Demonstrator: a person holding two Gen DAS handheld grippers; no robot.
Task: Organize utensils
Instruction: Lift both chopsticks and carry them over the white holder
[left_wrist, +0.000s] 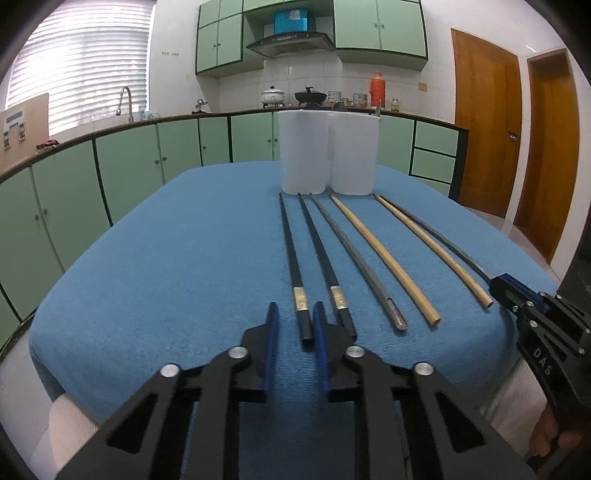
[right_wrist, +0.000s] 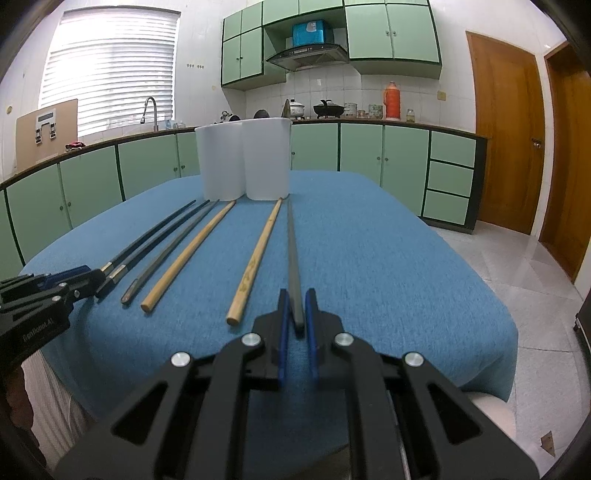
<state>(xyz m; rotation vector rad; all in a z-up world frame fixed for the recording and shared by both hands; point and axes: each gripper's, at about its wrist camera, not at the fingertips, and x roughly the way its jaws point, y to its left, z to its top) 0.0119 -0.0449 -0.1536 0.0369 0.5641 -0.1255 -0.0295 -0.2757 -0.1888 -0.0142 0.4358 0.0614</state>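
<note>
Blue cloth (left_wrist: 177, 280) covers the table. Nearest, the left gripper (left_wrist: 293, 319) pinches a black chopstick (left_wrist: 291, 266) by its end, and the right gripper (right_wrist: 297, 308) pinches a grey chopstick (right_wrist: 293, 251). Both could tip or slip when lifted. Farther back stand two white cups (left_wrist: 328, 155).

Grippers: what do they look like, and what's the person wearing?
Both grippers, left and right, are black angular linkages with round silver pivot bolts and blue fingers. White lettering marks each body: "DAS" on the right, partly legible text on the left. A white ribbed sleeve shows behind them.
</note>
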